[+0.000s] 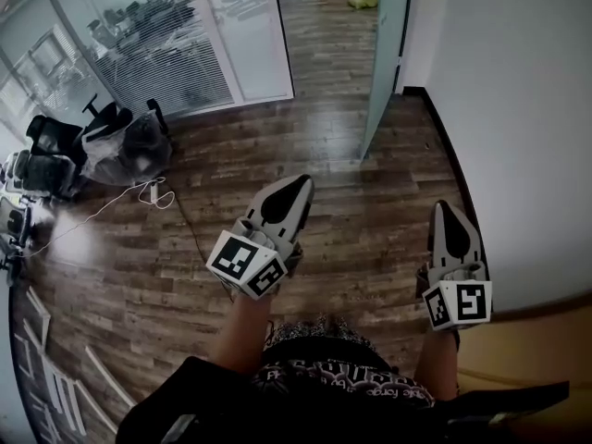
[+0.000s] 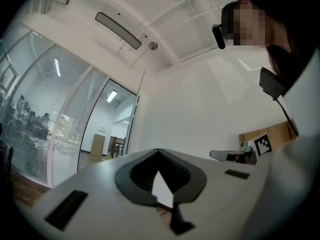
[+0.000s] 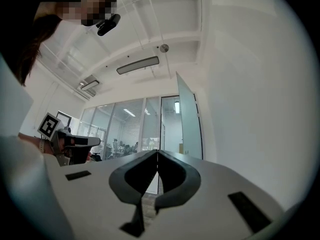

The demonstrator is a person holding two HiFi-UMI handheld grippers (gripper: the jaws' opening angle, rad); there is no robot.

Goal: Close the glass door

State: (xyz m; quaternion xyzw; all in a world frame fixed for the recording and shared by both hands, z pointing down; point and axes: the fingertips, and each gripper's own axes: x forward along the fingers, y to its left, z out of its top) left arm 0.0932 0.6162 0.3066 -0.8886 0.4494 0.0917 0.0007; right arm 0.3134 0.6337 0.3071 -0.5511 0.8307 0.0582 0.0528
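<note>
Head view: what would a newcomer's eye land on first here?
The two grippers in the foreground, left gripper and right gripper, both shut and empty, point out over the wood floor. Beyond them the glass door stands open beside the white wall at upper right. Office chairs crowd the left edge.

Wooden floor (image 1: 370, 220), white cable (image 1: 154, 193) looped across it, bags (image 1: 139, 146) and office chairs (image 1: 51, 141) at left.

Two claws (image 1: 302, 183) (image 1: 443, 207), one glass door (image 1: 387, 54), one white cable (image 1: 153, 192)
</note>
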